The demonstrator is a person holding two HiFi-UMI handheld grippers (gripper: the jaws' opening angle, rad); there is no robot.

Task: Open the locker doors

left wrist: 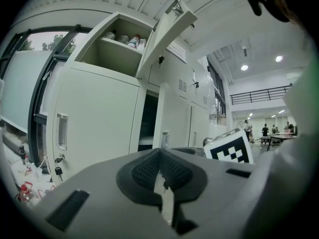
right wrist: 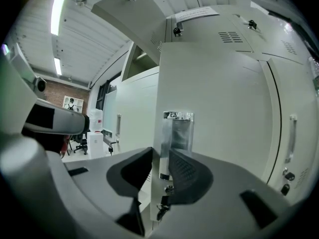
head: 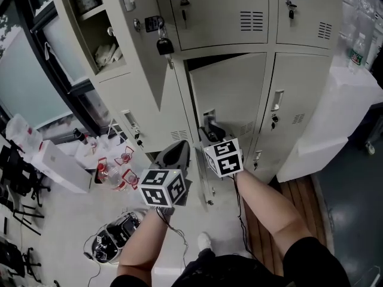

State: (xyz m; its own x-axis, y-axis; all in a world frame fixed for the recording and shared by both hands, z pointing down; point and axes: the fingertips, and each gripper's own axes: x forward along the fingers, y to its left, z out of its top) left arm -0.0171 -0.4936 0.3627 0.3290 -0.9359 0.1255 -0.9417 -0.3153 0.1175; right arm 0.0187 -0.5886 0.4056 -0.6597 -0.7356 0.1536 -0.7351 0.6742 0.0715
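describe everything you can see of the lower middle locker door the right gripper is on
The lower middle locker door looks like pale grey painted metal. It has a shiny recessed handle near its free edge, a lock just below that, and vent slots low down. It stands upright and slightly ajar, with a dark gap along its top. The right gripper clamps its free edge at the handle, one pad behind and one in front. Nothing else touches it.
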